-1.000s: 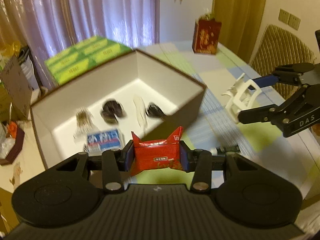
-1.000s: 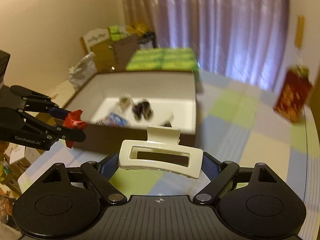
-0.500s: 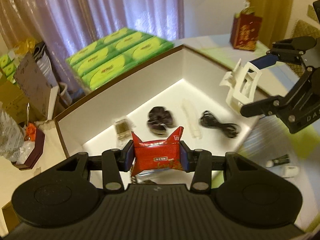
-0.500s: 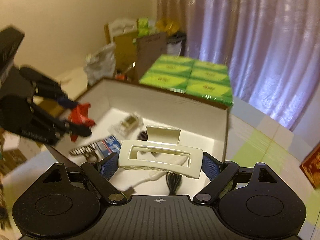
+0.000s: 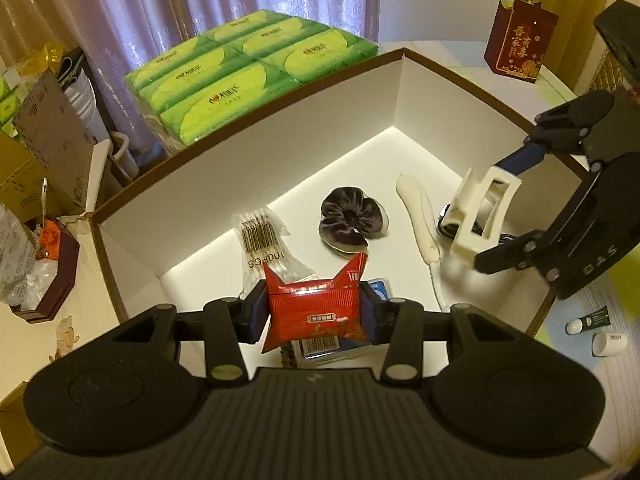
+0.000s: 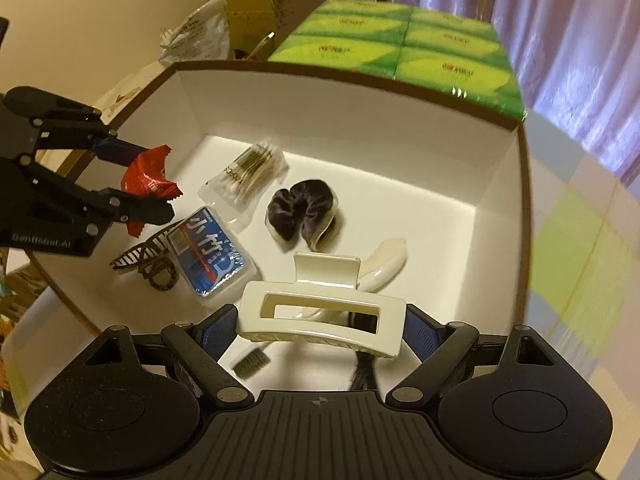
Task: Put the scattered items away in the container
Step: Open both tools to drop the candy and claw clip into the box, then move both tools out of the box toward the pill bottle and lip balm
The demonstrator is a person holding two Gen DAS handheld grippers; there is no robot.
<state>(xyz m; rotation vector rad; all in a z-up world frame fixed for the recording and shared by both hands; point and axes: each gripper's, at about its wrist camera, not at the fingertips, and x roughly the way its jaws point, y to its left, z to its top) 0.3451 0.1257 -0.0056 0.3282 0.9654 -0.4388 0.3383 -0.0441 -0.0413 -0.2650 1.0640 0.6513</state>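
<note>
Two tongs hang over the open brown-edged white cardboard box [image 5: 248, 168], each clamped on its own item. The left tongs [image 5: 314, 312] grip a red foil snack packet [image 5: 314, 310] between blue pads, held above the near left part of the box. The right tongs [image 6: 320, 320] are closed on a cream plastic claw hair clip [image 6: 320, 314], held over the box's near right side; from the left wrist view the clip [image 5: 484, 216] hangs tilted above the white floor.

Lying on the box floor are a clear bag of cotton swabs [image 6: 248, 172], a dark purple velvet scrunchie [image 6: 300, 210] near the middle, a cream oblong hair clip [image 6: 384, 262] just right of it, a blue-labelled clear plastic case [image 6: 210, 258], and a striped brown claw clip [image 6: 146, 264] touching the case's left edge. A black cable [image 6: 364, 372] and a small dark brush head [image 6: 250, 362] show beneath the cream claw clip.

Behind the box stands a green wrapped pack of tissues [image 5: 248, 68]. On the checked table [image 6: 576, 240] outside the box, to its right, lie a small dark tube [image 5: 590, 320] and a white cap-like item [image 5: 608, 343]; a red gift bag [image 5: 520, 40] stands farther back.
</note>
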